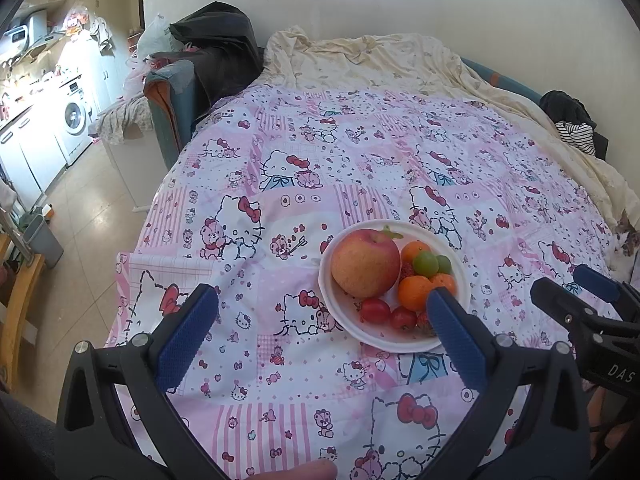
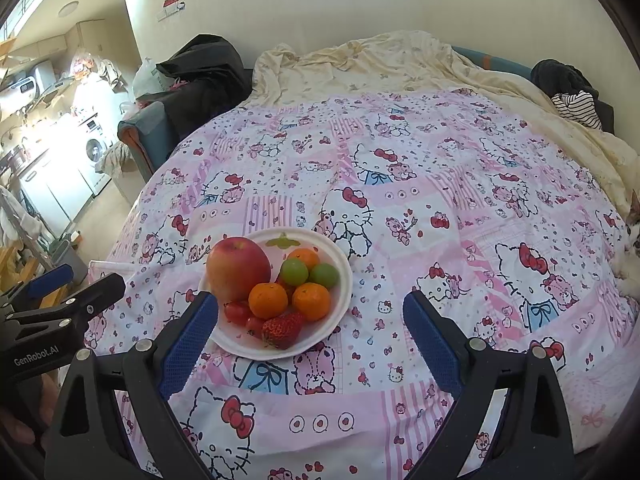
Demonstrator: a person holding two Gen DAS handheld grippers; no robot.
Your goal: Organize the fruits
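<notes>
A white plate [image 1: 332, 292] [image 2: 344, 276] lies on the pink cartoon bedspread and holds a pile of fruit. On it are a large red-yellow apple [image 1: 365, 263] [image 2: 237, 267], small oranges [image 1: 414, 292] [image 2: 268, 300], green grapes [image 1: 425, 263] [image 2: 294, 271], cherry tomatoes [image 1: 375, 311] [image 2: 237, 312] and a strawberry [image 2: 282, 330]. My left gripper [image 1: 322, 316] hangs open above the bed, its right finger over the plate's near right rim. My right gripper [image 2: 310, 320] is open too, with its left finger at the plate's left rim. Neither holds anything.
A cream blanket [image 1: 380, 60] is bunched at the bed's far end, with dark clothes [image 1: 568, 112] and a striped garment at the right. A cat [image 1: 624, 240] lies at the bed's right edge. Left of the bed are floor, a washing machine [image 1: 76, 118] and kitchen units.
</notes>
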